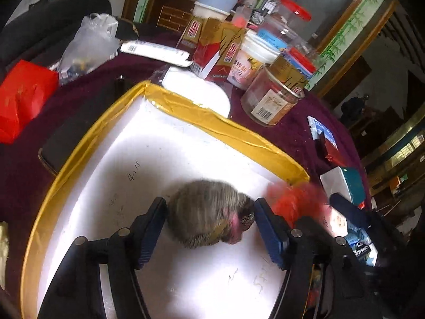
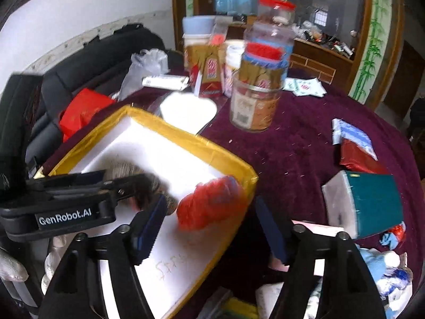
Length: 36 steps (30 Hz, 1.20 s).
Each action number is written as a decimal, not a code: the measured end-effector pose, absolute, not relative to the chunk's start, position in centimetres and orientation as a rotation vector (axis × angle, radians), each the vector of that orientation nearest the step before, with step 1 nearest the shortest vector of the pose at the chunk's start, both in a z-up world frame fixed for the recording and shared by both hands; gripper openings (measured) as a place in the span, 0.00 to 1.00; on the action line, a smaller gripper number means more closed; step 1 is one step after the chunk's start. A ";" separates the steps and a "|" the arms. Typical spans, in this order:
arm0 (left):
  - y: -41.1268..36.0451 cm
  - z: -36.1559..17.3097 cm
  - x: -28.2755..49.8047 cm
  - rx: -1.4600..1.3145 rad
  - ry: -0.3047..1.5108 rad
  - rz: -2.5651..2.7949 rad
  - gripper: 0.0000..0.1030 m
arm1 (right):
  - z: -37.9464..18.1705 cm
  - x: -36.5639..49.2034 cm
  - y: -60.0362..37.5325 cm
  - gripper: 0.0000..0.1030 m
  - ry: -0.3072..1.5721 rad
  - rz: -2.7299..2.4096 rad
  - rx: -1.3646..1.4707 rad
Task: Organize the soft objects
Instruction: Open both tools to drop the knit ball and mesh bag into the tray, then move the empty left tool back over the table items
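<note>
White foam box (image 1: 148,143) with yellow-taped rim, sitting on a maroon tablecloth (image 2: 292,143). Left gripper (image 1: 209,226): jaws standing apart over the box floor, a grey furry soft toy (image 1: 207,212) lying between them; whether the pads are touching it cannot be told. Right gripper (image 2: 209,228): jaws standing open, pads clear of a red fluffy soft toy (image 2: 209,202), which is blurred and lying in the box's near corner beside the grey one. Glass jar (image 2: 252,103) and teal box (image 2: 372,202) sitting on the cloth nearby.
</note>
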State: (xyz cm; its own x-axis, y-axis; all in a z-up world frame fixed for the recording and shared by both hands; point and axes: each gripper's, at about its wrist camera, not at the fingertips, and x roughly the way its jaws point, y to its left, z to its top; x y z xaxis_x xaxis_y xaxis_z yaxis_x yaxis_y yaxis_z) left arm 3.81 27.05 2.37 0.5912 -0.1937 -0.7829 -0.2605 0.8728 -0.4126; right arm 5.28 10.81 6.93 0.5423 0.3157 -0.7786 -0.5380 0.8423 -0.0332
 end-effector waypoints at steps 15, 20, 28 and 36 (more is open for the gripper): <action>16.1 12.7 -11.2 -0.127 0.588 0.205 0.95 | 12.2 -9.9 -8.5 1.00 0.541 0.240 0.044; 11.1 13.2 -14.0 -0.075 0.563 0.154 0.95 | 11.7 -13.0 -12.7 1.00 0.507 0.161 0.097; 6.1 13.8 -15.0 0.009 0.579 0.104 0.95 | 11.6 -15.8 -16.8 1.00 0.449 0.098 0.114; 4.1 13.7 -15.8 0.040 0.587 0.091 0.95 | 11.9 -16.7 -19.1 1.00 0.422 0.052 0.124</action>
